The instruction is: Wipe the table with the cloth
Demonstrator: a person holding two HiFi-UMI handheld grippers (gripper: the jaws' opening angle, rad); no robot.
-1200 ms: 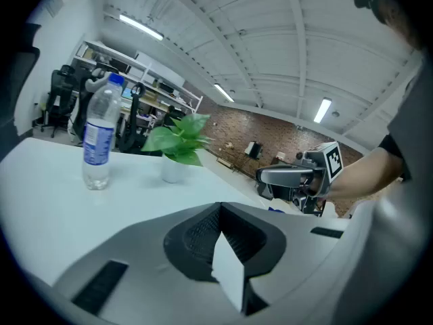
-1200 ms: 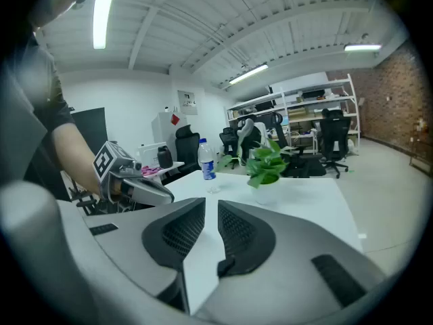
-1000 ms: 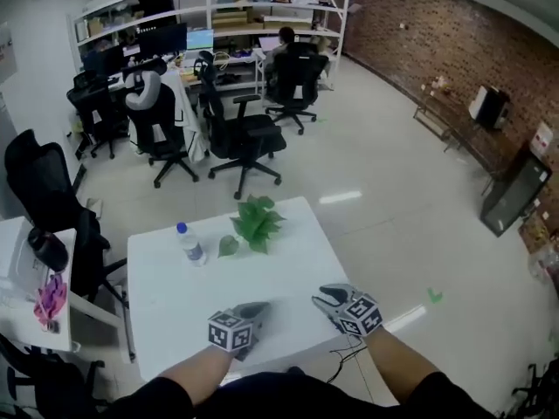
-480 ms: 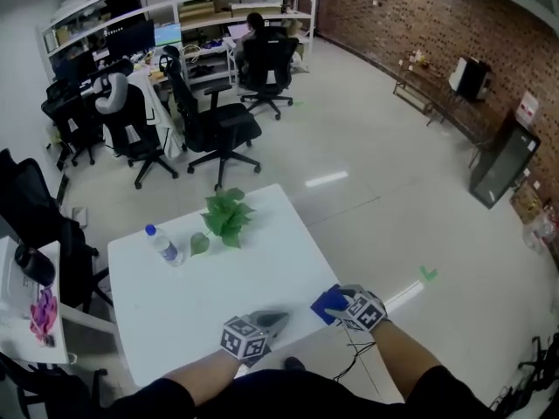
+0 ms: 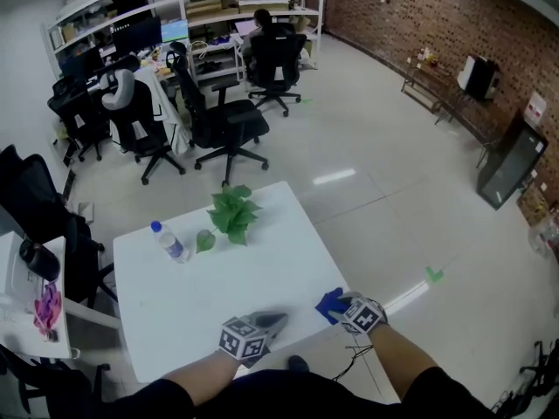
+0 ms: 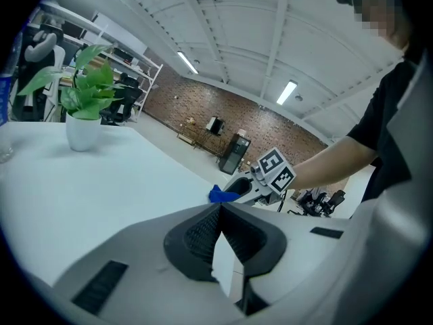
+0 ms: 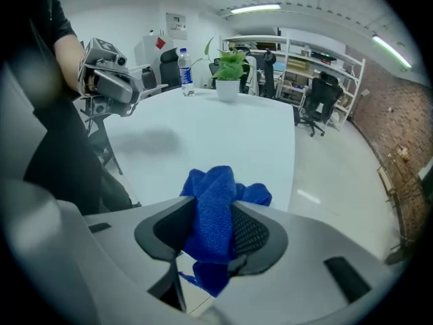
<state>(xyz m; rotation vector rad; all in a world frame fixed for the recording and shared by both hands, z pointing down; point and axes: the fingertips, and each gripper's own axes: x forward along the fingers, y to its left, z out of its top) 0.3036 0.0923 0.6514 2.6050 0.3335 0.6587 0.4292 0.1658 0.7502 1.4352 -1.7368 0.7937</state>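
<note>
The blue cloth (image 7: 215, 208) is bunched up between the 2 jaws of the right gripper (image 5: 349, 308), which are closing on it and already press into it from both sides. A fold sticks out ahead of the tips and a tail hangs below them. The gripper holds the cloth at the near right corner of the white table (image 5: 227, 278), right at the edge, with bare floor (image 5: 393, 208) just to its right.

To the left of it, along the same near edge, the left gripper (image 5: 262, 321) sits low over the tabletop with its jaws pressed together and nothing between them.

Ahead of both grippers the tabletop lies open for most of its length. At the far end, well apart from the cloth, stand a small green plant (image 5: 232, 214) in a white pot and, to its left, a clear bottle (image 5: 169, 243) with a blue cap. These are the only 2 things standing on the surface in front of the cloth.

Beyond the table are several black office chairs (image 5: 223, 125) and desks with monitors (image 5: 131, 37).
</note>
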